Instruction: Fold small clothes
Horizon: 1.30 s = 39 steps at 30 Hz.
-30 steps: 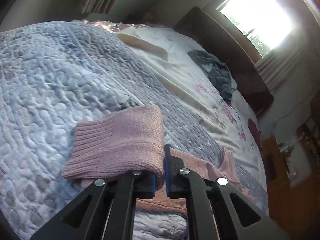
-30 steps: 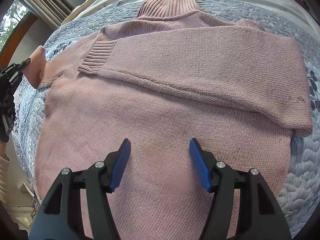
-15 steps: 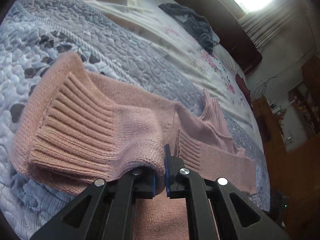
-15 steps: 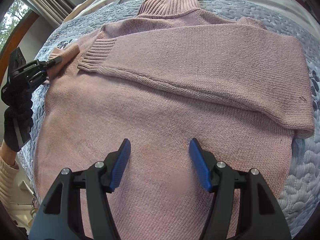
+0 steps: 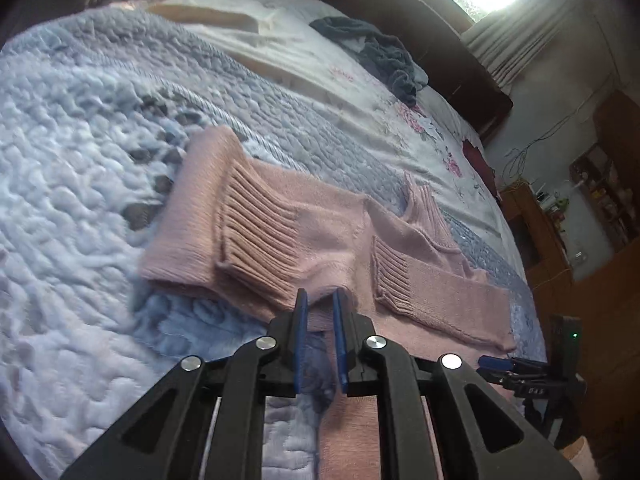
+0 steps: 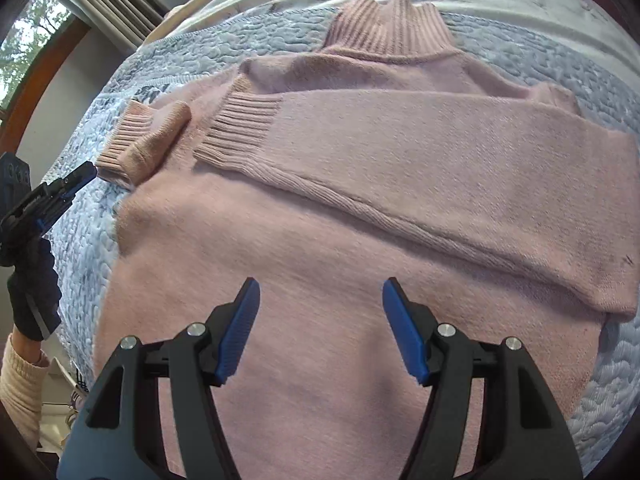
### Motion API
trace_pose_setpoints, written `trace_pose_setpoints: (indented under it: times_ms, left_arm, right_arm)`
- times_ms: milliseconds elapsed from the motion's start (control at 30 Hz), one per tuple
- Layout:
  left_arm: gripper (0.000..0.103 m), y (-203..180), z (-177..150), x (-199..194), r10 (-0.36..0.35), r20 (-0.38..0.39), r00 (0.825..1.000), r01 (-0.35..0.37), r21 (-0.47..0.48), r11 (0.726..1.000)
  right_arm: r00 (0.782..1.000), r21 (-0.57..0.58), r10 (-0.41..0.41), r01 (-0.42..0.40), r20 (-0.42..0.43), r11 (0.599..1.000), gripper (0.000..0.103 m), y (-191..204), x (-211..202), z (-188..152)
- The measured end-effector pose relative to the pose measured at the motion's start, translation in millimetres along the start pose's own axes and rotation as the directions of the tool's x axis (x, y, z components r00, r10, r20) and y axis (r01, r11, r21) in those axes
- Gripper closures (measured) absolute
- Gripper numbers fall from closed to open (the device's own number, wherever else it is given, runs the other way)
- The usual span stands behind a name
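Now the left gripper, jaws slightly parted and empty, has let go of the cuff, which lies doubled at the left edge of the pink sweater on the blue quilted bed; right gripper hovers spread wide over the hem, unchanged.

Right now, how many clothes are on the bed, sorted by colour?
Pink: 1, the sweater
Dark grey-blue: 1, the crumpled garment
Total: 2
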State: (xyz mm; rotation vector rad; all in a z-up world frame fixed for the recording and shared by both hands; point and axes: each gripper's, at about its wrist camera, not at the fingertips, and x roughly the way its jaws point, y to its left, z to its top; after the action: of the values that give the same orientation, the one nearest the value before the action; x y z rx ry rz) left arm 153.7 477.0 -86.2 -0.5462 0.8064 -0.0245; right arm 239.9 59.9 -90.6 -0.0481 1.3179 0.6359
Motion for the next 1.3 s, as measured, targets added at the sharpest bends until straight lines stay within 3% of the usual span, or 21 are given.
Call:
trace_pose_setpoints:
  times_ms: [67, 133, 267, 433, 567, 700, 867, 933, 1000, 1067, 1167, 1300]
  left_arm:
    - [0.082, 8.8, 12.5, -5.3, 0.084, 0.028, 0.996, -0.084, 0.014, 0.996]
    - [0.082, 20.9, 23.5, 0.8, 0.116, 0.021, 0.993, -0.116, -0.010, 0.993]
    - [0.082, 36.7, 32.7, 29.0, 0.191, -0.028, 0.981, -0.191, -0.005, 0.982]
    - [0.081, 45.8, 24.8, 59.2, 0.292, -0.100, 0.951, -0.286, 0.074, 0.955]
    - [0.080, 46.8, 23.3, 59.6, 0.291, -0.101, 0.951, -0.281, 0.105, 0.954]
    - [0.080, 51.6, 27.4, 50.8, 0.256, -0.106, 0.961, -0.251, 0.056, 0.966]
    - [0.079, 57.0, 29.5, 24.7, 0.235, -0.045, 0.971, -0.236, -0.015, 0.972]
    - [0.079, 61.8, 30.2, 19.4, 0.225, -0.042, 0.973, -0.227, -0.043, 0.973]
    - [0.079, 63.3, 31.0, 17.4, 0.238, -0.045, 0.970, -0.239, -0.036, 0.970]
    - [0.079, 62.7, 31.7, 15.9, 0.242, -0.044, 0.969, -0.243, -0.024, 0.970]
    - [0.079, 58.5, 32.9, 15.6, 0.231, -0.044, 0.972, -0.232, -0.022, 0.973]
    - [0.079, 44.1, 33.6, 22.5, 0.216, -0.044, 0.975, -0.216, -0.009, 0.976]
  right_arm:
    - [1.000, -0.013, 0.022, -0.022, 0.006, 1.000, 0.038, 19.9, 2.9, 15.2]
    - [0.999, -0.033, 0.045, -0.045, 0.009, 0.998, 0.038, 41.2, 7.3, 30.5]
    - [0.996, -0.032, 0.092, -0.093, -0.005, 0.995, 0.039, 76.0, 22.0, 57.3]
    - [0.992, -0.025, 0.123, -0.124, -0.031, 0.992, 0.039, 103.3, 39.2, 79.9]
    - [0.989, -0.018, 0.142, -0.143, -0.051, 0.990, 0.039, 119.8, 55.9, 93.0]
    - [0.978, 0.012, 0.200, -0.199, -0.065, 0.980, 0.039, 138.7, 72.1, 106.5]
    - [0.970, 0.026, 0.224, -0.223, -0.095, 0.974, 0.039, 160.9, 98.9, 121.6]
    - [0.966, 0.042, 0.228, -0.225, -0.121, 0.974, 0.045, 164.3, 112.8, 124.1]
    - [0.959, 0.043, 0.246, -0.242, -0.139, 0.969, 0.078, 166.6, 122.6, 123.3]
    - [0.961, 0.030, 0.254, -0.252, -0.113, 0.967, 0.088, 166.4, 118.8, 121.4]
    - [0.949, 0.029, 0.306, -0.305, -0.072, 0.952, 0.091, 157.0, 99.5, 117.1]
    - [0.959, -0.023, 0.283, -0.284, -0.018, 0.959, 0.091, 139.9, 64.7, 110.2]
